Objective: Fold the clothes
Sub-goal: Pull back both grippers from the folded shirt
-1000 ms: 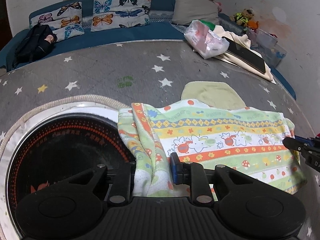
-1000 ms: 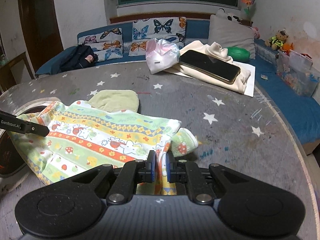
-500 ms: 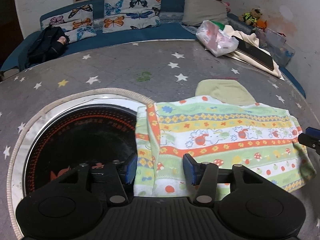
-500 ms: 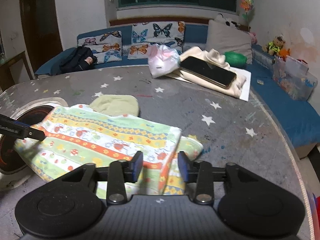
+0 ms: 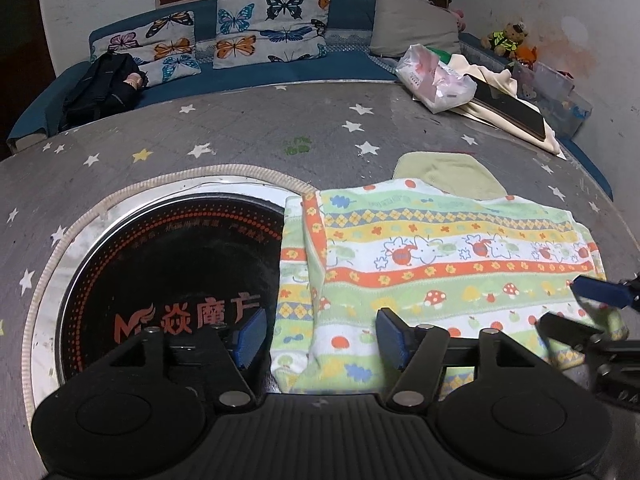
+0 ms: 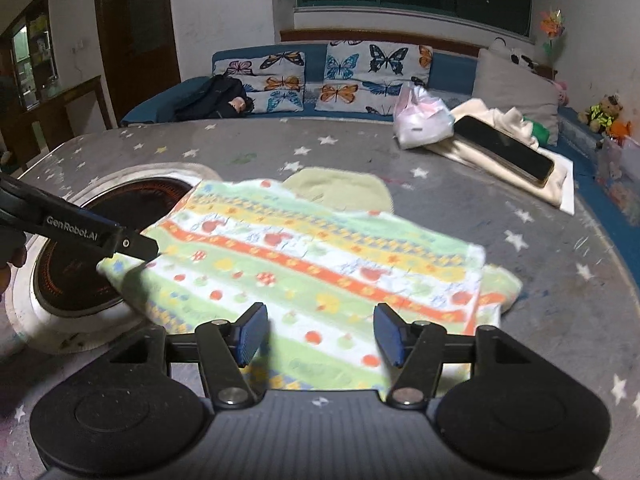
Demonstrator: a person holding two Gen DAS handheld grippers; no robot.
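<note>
The striped cloth (image 5: pixel 440 264) with printed animals, mushrooms and flowers lies folded and flat on the grey table (image 5: pixel 200 132) that has white stars on it; its left end hangs over the rim of the round black cooker plate (image 5: pixel 160 280) sunk in the table, and its far edge covers part of a plain pale green cloth (image 5: pixel 452 172).

The left gripper (image 5: pixel 320 338) is over the near left corner of the striped cloth; its jaws are opening, the blue pads stand wide apart and do not press the cloth, which lies loose below them. The right gripper (image 6: pixel 320 332) is over the near edge on the other side; its jaws are opening too, the cloth is under the gap and no pad pinches it. In the right wrist view the left tool comes in from the left, and its tip is over the cloth's corner.

Further back on the table there are a white plastic bag (image 6: pixel 420 124) and a dark phone (image 6: pixel 504 152) on a cream cloth (image 6: pixel 492 160); behind the table is a blue sofa (image 5: pixel 240 72) with butterfly pillows (image 5: pixel 272 24) and a black backpack (image 5: pixel 100 92).
</note>
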